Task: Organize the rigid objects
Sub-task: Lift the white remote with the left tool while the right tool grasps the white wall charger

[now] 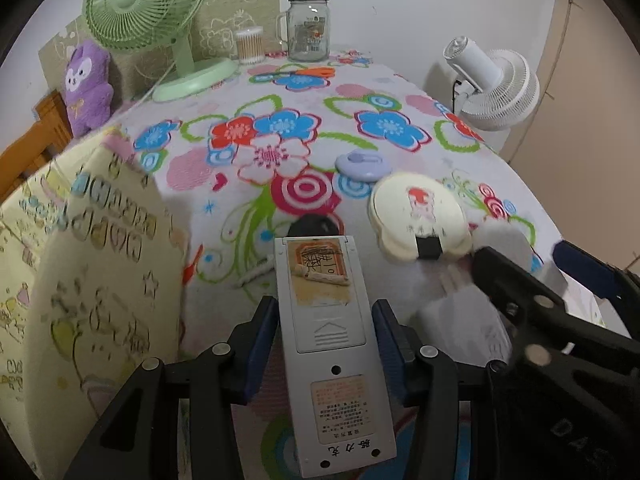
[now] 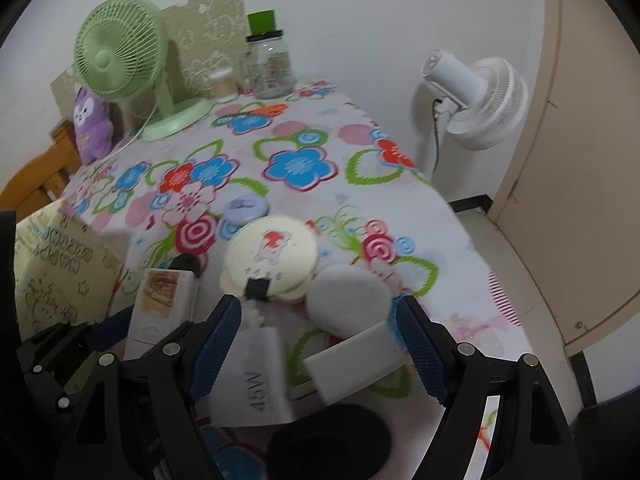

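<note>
My left gripper (image 1: pixel 325 320) is shut on a grey remote control (image 1: pixel 326 332), held back side up above the flowered tablecloth (image 1: pixel 280 128); the remote also shows in the right wrist view (image 2: pixel 160 304). My right gripper (image 2: pixel 320 320) is open above a white 45W charger (image 2: pixel 260 376), a white block (image 2: pixel 356 360) and a round white puff (image 2: pixel 348 300). A cream round compact (image 2: pixel 272 252) lies just beyond, also in the left wrist view (image 1: pixel 420 216). A lilac round case (image 1: pixel 362 164) lies farther back.
A yellow patterned box (image 1: pixel 92 260) stands at the left. A green fan (image 1: pixel 148 4), a glass jar (image 1: pixel 308 28), a cotton swab tub (image 1: pixel 250 45) and a purple plush (image 1: pixel 88 84) stand at the back. A white floor fan (image 2: pixel 476 100) stands off the table's right edge.
</note>
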The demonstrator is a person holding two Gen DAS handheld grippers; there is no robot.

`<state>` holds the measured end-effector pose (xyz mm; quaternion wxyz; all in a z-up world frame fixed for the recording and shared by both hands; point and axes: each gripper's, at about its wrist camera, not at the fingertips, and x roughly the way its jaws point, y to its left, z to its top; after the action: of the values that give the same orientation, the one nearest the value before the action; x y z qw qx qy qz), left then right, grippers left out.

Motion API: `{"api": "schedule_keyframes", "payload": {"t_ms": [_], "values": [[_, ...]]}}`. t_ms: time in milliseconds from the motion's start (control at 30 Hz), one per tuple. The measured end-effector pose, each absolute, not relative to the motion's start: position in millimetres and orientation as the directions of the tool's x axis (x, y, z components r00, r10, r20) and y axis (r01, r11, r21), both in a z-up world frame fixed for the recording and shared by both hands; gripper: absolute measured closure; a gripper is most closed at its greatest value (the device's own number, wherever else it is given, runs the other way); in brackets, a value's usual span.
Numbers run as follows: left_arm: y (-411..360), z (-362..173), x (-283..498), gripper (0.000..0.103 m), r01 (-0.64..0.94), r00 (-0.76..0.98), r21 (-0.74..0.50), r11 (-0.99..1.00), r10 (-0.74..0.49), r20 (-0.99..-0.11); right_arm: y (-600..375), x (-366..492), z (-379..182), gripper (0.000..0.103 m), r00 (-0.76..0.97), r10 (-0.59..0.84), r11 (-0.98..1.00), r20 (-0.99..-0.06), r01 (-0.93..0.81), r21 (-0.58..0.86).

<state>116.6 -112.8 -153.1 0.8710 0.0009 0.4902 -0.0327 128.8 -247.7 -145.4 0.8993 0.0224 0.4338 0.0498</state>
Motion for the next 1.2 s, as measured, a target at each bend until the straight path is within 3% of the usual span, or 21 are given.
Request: {"api": "schedule_keyframes", "payload": {"t_ms": [567, 833, 967, 1200], "values": [[-107.8, -154.4, 88.3, 0.052, 0.058, 0.531, -0.018, 0.998, -0.047, -0.846, -237.1, 104.2, -130.2, 0.021, 0.670, 0.070, 0.996, -0.739, -0.085, 0.017], [-106.3, -160.7, 77.8, 0.051, 0.063, 0.520, -0.029, 0.998, -0.058, -0.852, -217.5, 103.8, -145.2, 0.021, 0.626, 0.111, 0.988, -0.772, -0.155, 0.017], [-105.4, -161.9, 75.6, 0.051, 0.061, 0.529, -0.029, 0.998, -0.057, -0.846, -203.7, 99.7, -148.2, 0.027, 0.645, 0.054, 0.982, -0.762, -0.173, -0.076], [-100.3, -160.0, 77.5, 0.055, 0.049, 0.526, -0.062, 0.997, -0.079, -0.847, -201.9, 103.0, -145.8, 0.036, 0.647, 0.076, 0.982, -0.758, -0.180, -0.056]]}}
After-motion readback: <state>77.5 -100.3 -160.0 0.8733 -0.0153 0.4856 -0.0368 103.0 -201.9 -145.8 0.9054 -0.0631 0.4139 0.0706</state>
